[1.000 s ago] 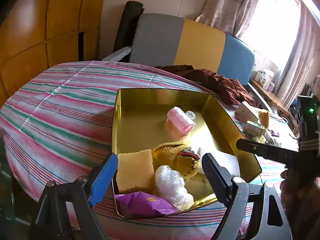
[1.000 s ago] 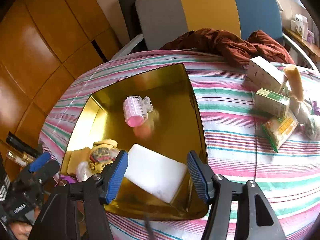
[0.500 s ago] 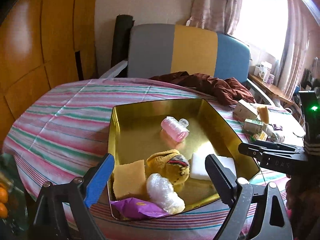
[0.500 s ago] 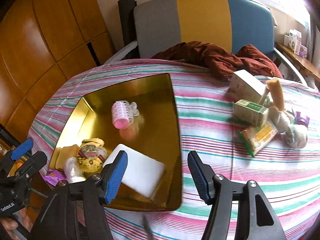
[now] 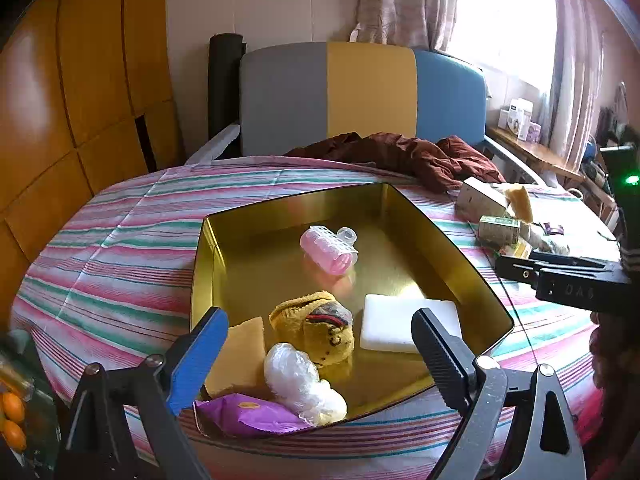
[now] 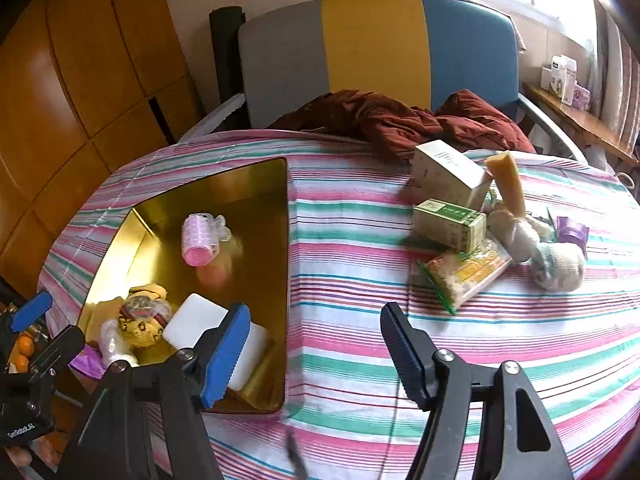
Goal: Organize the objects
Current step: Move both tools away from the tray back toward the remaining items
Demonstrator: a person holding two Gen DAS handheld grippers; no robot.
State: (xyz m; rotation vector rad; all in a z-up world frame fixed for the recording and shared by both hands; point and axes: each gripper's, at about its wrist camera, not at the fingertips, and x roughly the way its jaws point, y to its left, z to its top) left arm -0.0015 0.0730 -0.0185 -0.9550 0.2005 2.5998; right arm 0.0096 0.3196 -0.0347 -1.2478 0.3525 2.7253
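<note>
A gold tin (image 5: 460, 240) (image 6: 285, 240) on the striped table holds a pink hair roller (image 5: 329, 250) (image 6: 199, 236), a white sponge (image 5: 404, 322) (image 6: 192, 320), a yellow knit toy (image 5: 316, 332) (image 6: 140, 318), a tan sponge (image 5: 240, 354), a plastic bag (image 5: 302, 384) and a purple packet (image 5: 248, 416). My left gripper (image 5: 320, 354) is open and empty above the tin's near edge. My right gripper (image 6: 316, 352) is open and empty above the cloth right of the tin. Loose items lie at the right: a white box (image 6: 448, 172), a green box (image 6: 450, 224), a snack packet (image 6: 466, 274), a rolled sock (image 6: 558, 266).
A maroon cloth (image 6: 400, 120) lies at the table's far edge before a grey, yellow and blue chair (image 6: 372, 48). Wooden panels (image 5: 80, 80) line the left wall. Oranges (image 5: 14, 420) sit low at the left. A shelf with boxes (image 5: 520, 120) stands at the right.
Both grippers have pulled back from the tin. The right gripper has swung right, off the white sponge and over the bare cloth. The white sponge now lies in the tin.
</note>
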